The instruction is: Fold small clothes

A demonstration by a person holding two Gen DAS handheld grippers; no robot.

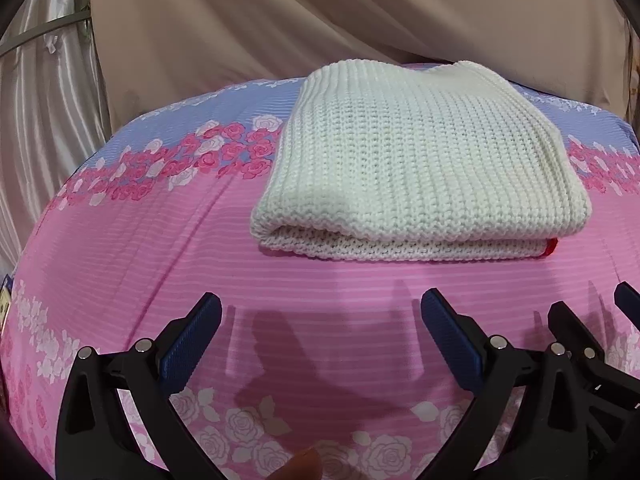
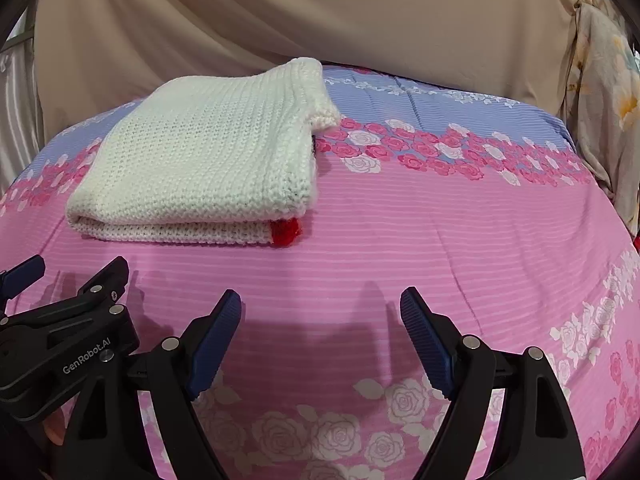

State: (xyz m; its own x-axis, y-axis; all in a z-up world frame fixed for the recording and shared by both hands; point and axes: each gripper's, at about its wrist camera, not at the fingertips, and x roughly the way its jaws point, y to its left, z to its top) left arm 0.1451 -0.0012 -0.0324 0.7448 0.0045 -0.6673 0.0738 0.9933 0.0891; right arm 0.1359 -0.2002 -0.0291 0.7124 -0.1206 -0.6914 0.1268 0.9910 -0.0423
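A white knitted garment lies folded into a thick rectangle on the pink rose-patterned bedsheet. In the right wrist view the white knitted garment sits at upper left, with a red trim showing at its near right corner. My left gripper stands open, a little short of the garment's near edge, nothing between its blue pads. My right gripper is open too, to the right of the garment and nearer than it. The right gripper's fingers show at the left view's right edge.
The sheet covers a bed with a blue band and pink roses at the back. A beige curtain hangs behind, a floral cloth at far right, and silvery drapes at far left. The left gripper's body sits close beside my right.
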